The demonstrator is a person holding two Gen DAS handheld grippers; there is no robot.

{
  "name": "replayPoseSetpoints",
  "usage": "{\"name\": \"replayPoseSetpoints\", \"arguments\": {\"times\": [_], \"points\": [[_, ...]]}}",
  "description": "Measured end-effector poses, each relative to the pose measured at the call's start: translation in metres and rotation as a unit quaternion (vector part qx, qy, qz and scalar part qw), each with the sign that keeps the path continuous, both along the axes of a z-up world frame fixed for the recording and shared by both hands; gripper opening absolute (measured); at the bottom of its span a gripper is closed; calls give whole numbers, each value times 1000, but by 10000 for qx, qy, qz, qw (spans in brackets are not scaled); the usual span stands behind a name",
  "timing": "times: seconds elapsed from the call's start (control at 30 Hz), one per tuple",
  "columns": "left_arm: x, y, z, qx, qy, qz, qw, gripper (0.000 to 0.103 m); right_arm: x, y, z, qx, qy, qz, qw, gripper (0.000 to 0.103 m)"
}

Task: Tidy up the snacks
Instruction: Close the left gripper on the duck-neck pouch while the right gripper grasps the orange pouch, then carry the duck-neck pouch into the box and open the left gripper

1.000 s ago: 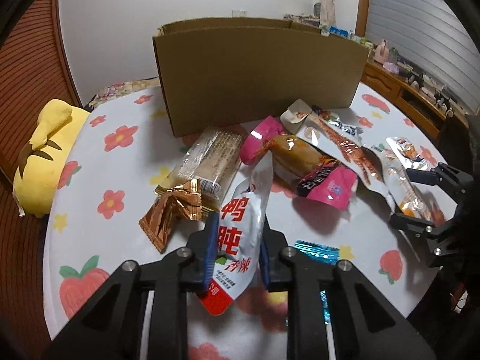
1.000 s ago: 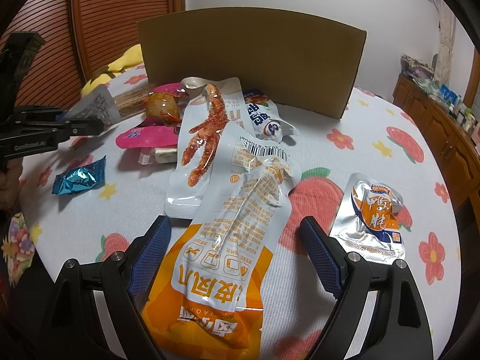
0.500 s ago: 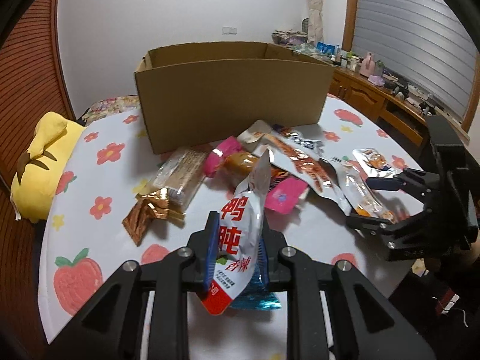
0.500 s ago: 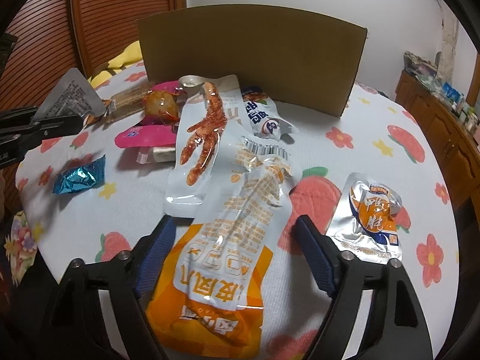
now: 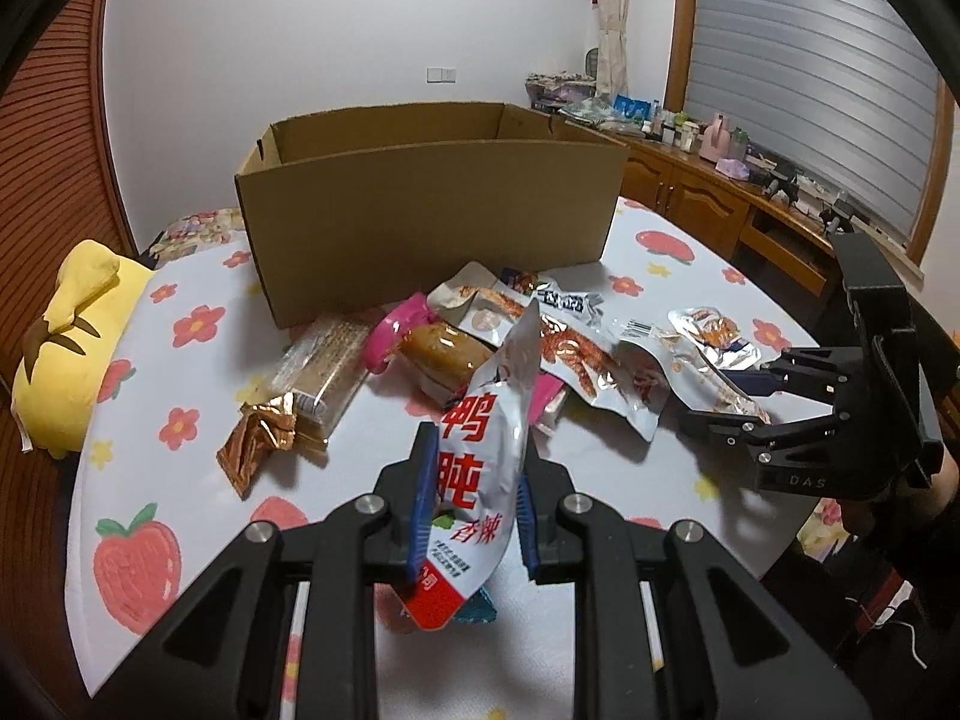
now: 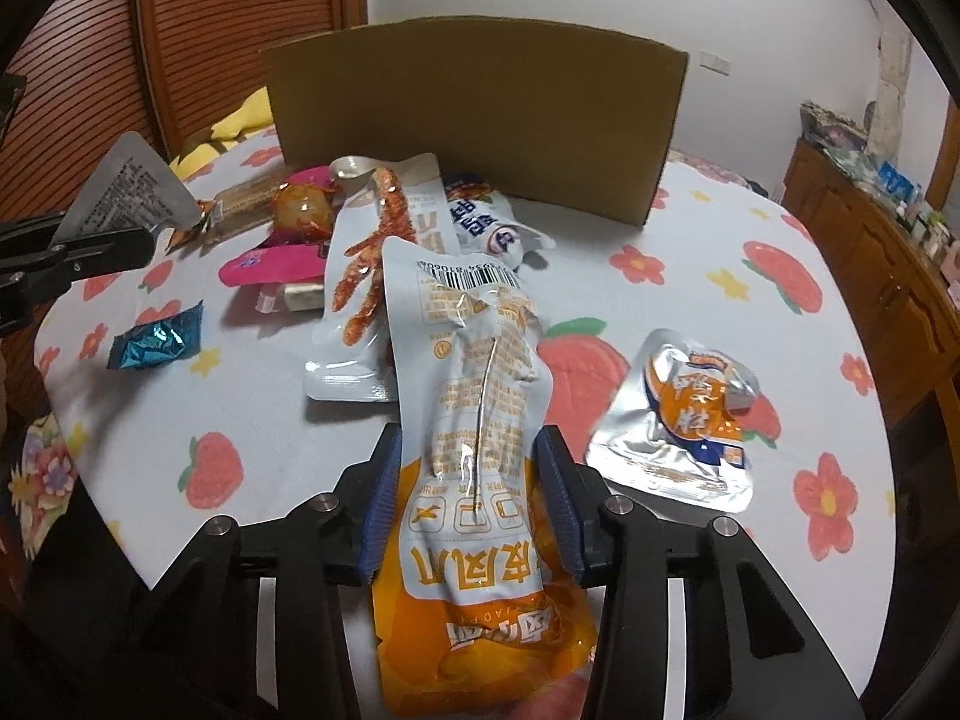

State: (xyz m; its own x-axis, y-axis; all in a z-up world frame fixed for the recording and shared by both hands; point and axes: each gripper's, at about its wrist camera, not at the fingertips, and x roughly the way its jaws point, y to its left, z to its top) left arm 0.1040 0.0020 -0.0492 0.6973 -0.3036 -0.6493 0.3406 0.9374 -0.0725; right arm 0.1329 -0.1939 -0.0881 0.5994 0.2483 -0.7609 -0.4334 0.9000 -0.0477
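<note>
My left gripper (image 5: 474, 468) is shut on a white snack packet with red characters (image 5: 480, 414), held upright above the flowered tablecloth (image 5: 180, 360). The open cardboard box (image 5: 432, 222) stands behind the snack pile. In the right wrist view, my right gripper (image 6: 471, 480) has its jaws closing on a long orange and white pouch (image 6: 480, 360). The blue pads press its sides and the pouch bulges up between them. The pouch's far end lies on a chicken-foot packet (image 6: 366, 276). The right gripper (image 5: 738, 402) also shows at the right of the left wrist view.
Loose snacks lie before the box: a silver and orange packet (image 6: 690, 414), a blue wrapper (image 6: 156, 342), a pink packet (image 6: 276, 264), a biscuit pack (image 5: 324, 372) and a gold wrapper (image 5: 258, 444). A yellow plush (image 5: 72, 336) sits at the table's left edge. Wooden cabinets (image 5: 708, 204) stand to the right.
The right jaws have come in from wide apart onto the orange pouch, squeezing it narrower. My left gripper has risen and drawn back with its packet, so the box's inside now shows.
</note>
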Motion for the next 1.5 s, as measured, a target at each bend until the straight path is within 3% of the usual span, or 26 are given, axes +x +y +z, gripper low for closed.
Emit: {"name": "replayPoseSetpoints", "arguments": {"times": [0.77,1.1,1.27,1.5], "points": [[17,0,49,-227,-450,74,9987,21,-2,1,75,286,-698,201,9969,44],[64,-4,91,-101,-779,-16,9969,21,41,11,123,366,-1064,280,9932,44],[89,-4,99,-41,-780,-5,9969,21,70,18,145,429,-1166,383,9915,45],[130,-2,98,89,-674,62,9977,21,110,25,151,510,-1109,553,9910,45]]}}
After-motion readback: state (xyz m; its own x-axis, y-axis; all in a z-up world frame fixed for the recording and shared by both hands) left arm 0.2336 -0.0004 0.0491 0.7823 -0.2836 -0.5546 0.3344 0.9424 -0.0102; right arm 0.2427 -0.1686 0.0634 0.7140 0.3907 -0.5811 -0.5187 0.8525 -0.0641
